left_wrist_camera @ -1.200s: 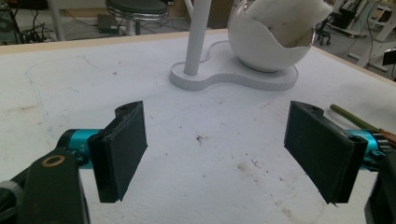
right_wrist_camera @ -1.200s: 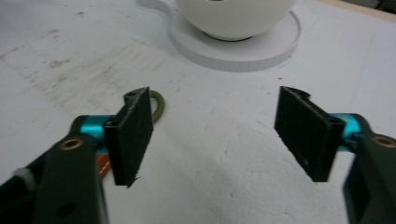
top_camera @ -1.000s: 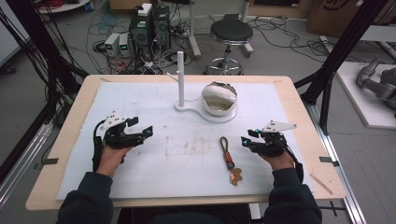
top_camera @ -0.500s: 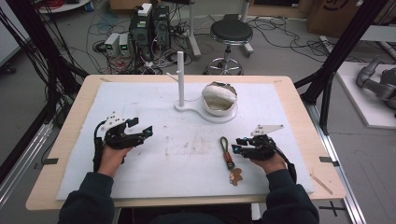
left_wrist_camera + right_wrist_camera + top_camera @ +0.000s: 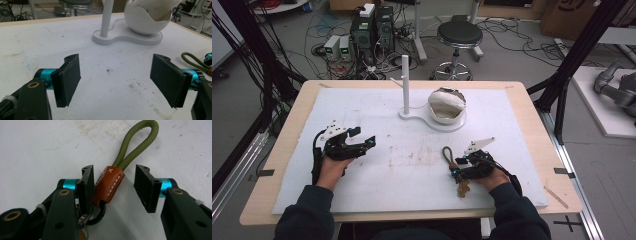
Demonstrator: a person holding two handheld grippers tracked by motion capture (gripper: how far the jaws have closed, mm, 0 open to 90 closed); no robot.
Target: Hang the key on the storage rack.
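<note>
The right gripper (image 5: 113, 183) has just been opening; its jaws straddle the brown leather tab (image 5: 108, 185) of the keychain (image 5: 453, 164), one pad beside it, the other apart. The keychain lies on the white mat (image 5: 412, 165), olive loop (image 5: 136, 143) pointing toward the white stand (image 5: 432, 107). The left gripper (image 5: 116, 81) hovers spread wide, nothing between its pads.

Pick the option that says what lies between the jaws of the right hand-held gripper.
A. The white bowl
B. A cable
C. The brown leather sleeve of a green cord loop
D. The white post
C: the right gripper view shows the brown leather sleeve between the open jaws of the right hand-held gripper.
</note>
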